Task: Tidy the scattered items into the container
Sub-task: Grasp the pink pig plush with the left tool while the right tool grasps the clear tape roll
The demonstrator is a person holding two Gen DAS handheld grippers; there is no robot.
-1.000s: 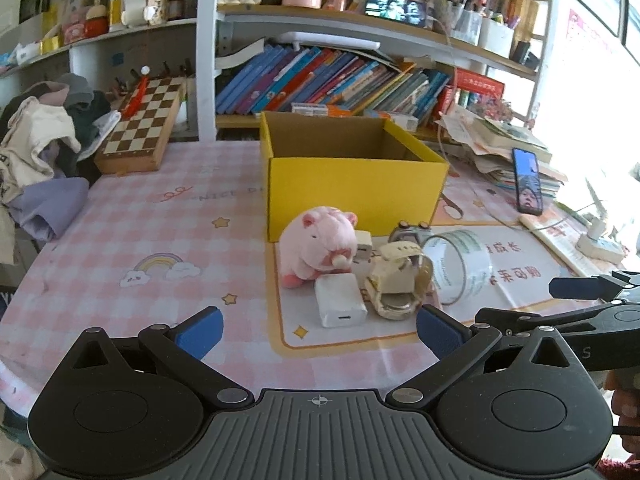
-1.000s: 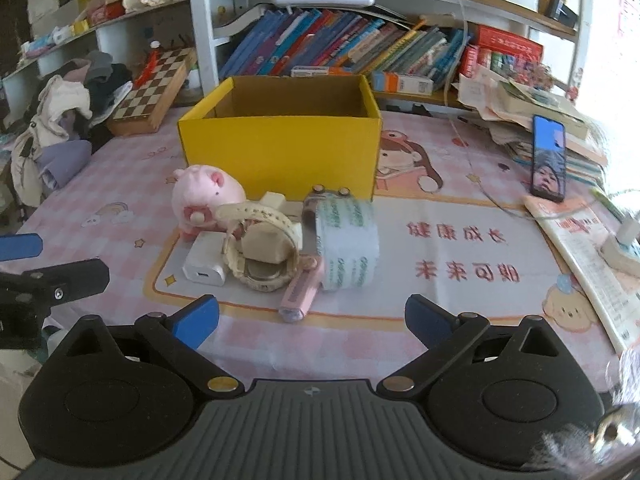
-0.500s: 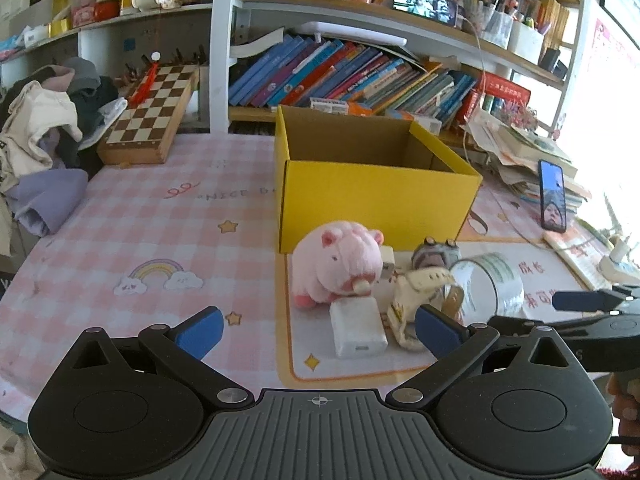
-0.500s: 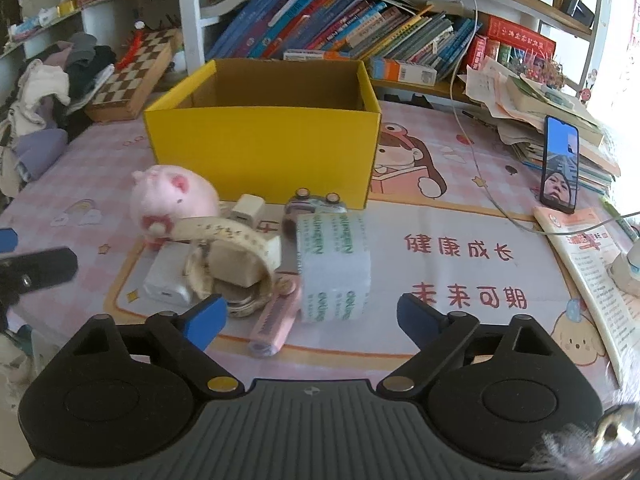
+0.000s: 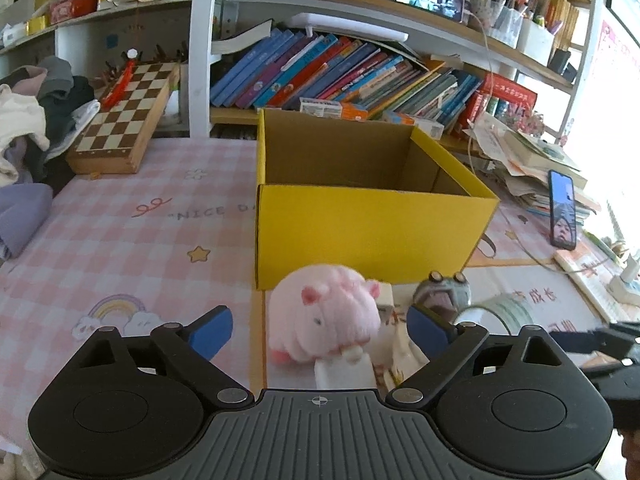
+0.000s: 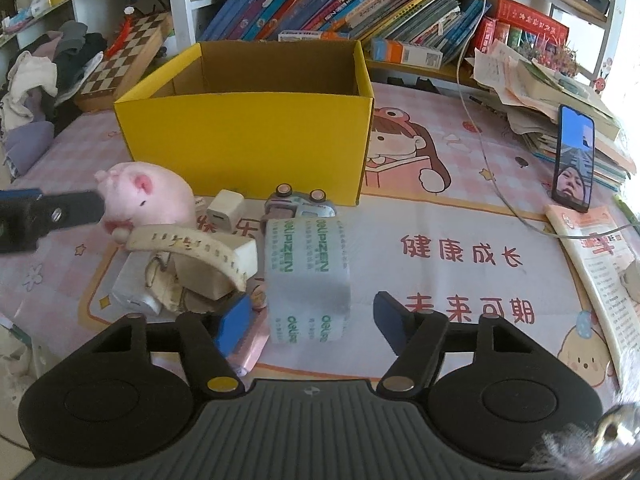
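Awaiting pickup: yellow box point(image 6: 248, 140) seen empty; pig plush point(image 5: 324, 316) betw. closing left gripper point(image 5: 320, 330), untouched; tape roll point(image 6: 306, 276) betw. closing right gripper point(image 6: 312, 320), ungripped.

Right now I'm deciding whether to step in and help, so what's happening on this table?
A person is tidying with a gripper in each hand. The left gripper is closing around the pink plush pig, and the right gripper is closing around the tape roll. Neither item is gripped yet. The yellow box behind the pile looks empty, as far as the views show.
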